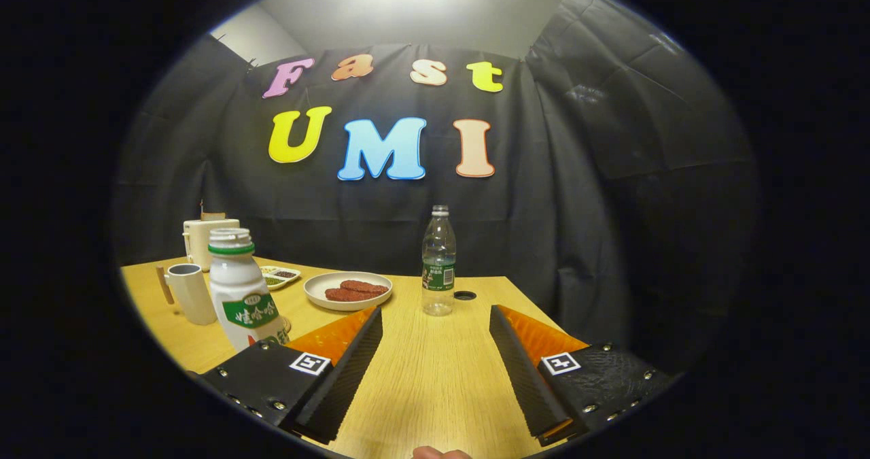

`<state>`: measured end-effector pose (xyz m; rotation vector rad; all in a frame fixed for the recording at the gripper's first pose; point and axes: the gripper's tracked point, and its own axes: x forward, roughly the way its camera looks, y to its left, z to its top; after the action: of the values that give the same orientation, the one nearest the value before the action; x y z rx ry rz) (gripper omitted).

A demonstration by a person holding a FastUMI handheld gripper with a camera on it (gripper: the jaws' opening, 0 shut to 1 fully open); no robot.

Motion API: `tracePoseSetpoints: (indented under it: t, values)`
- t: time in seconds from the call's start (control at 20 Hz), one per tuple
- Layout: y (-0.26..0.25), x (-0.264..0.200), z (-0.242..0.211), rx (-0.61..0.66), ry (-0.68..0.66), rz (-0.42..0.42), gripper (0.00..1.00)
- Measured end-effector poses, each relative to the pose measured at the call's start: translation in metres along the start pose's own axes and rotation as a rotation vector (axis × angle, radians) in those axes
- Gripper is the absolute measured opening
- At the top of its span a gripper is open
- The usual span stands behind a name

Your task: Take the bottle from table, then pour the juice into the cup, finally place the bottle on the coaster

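Gripper view

Gripper: the gripper (435, 323) sits low over the pale wooden counter (435, 377). Its jaws are spread wide apart and pinch nothing. Only bare wood lies between them.

Juice bottle: a fat white plastic bottle with a green ring near its top and a green label (239, 289) stands upright on the counter. It is just beside the left finger, on its outer side and a bit behind its tip. I cannot tell if they touch.

Cup: a plain white mug with a dark inside (189, 292) stands upright just left of the white bottle, a little farther back. A thin wooden stick (160, 284) shows by its far side.

Coaster: a small bit of a round thing peeks out at the foot of the white bottle, on its right. I cannot tell for sure what it is.

Water bottle: a tall clear plastic bottle with a green label (439, 262) stands upright beyond the fingers, in line with the gap between them.

Plate: a round white plate (316, 294) holds two flat brown-red pieces (357, 290). It lies between the two bottles, farther back than the left finger.

Small dish: a little white tray with dark bits in it (280, 277) lies behind the plate.

Jug: a cream jug with a handle (200, 238) stands at the back, behind the mug.

Hole: a small dark round hole (465, 296) is in the counter just right of the clear bottle.
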<state>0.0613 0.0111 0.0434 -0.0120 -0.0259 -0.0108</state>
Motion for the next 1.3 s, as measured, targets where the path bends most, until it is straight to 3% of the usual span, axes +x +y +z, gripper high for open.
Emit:
tracePoseSetpoints:
  t: [0.35,0.6,0.8,1.3]
  values:
    - [0.048,-0.055,0.012,0.010,0.011,0.042,0.97]
    - [0.095,-0.077,0.002,0.006,0.011,0.123,0.97]
    - [0.130,-0.070,-0.012,0.005,0.040,0.164,0.97]
    - [0.156,-0.012,-0.038,0.011,0.084,0.091,0.97]
